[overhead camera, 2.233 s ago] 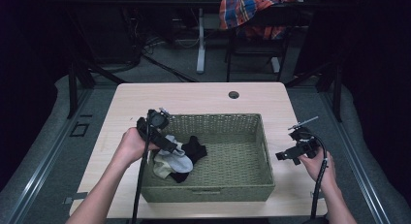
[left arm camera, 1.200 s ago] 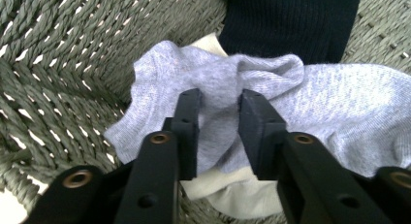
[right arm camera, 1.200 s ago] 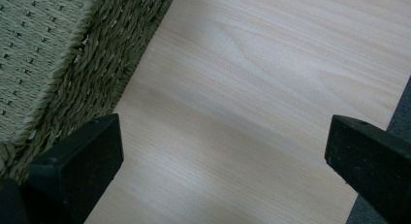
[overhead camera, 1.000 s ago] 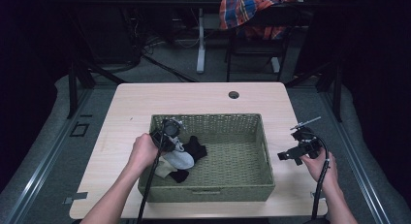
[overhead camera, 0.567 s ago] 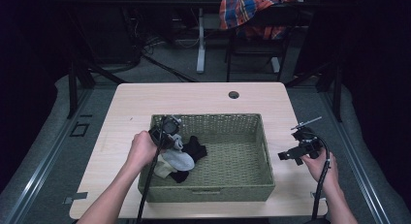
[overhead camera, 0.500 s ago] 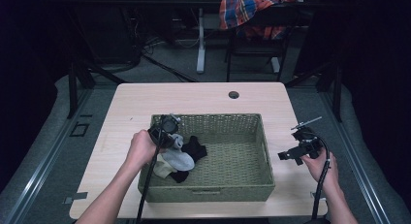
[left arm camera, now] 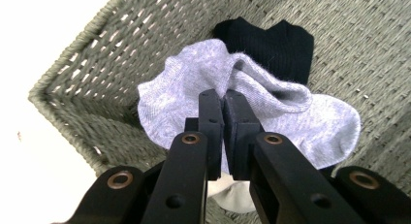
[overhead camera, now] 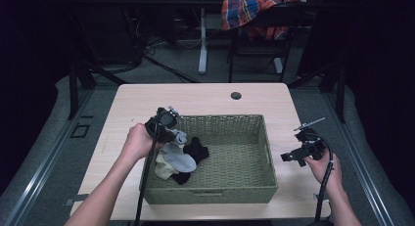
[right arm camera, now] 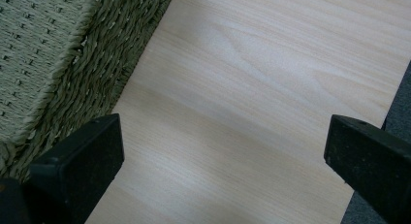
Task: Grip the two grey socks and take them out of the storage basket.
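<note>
Dark room, pale table [overhead camera: 205, 101], with the basket [overhead camera: 244, 194] in the middle. Your left gripper [left arm camera: 223, 99] is clenched on a fold of the grey sock [left arm camera: 174, 93], which drapes to both sides of the jaws and beyond their tips; the black sock [left arm camera: 271, 44] lies past it on the weave, a white one [left arm camera: 232, 197] under the jaws. You seem to be at the lift-out step: raise the sock clear of the rim, watching that nothing clings to it. Your right gripper [right arm camera: 223, 151] stands released, bare table between its jaws, the basket wall just beside one jaw
</note>
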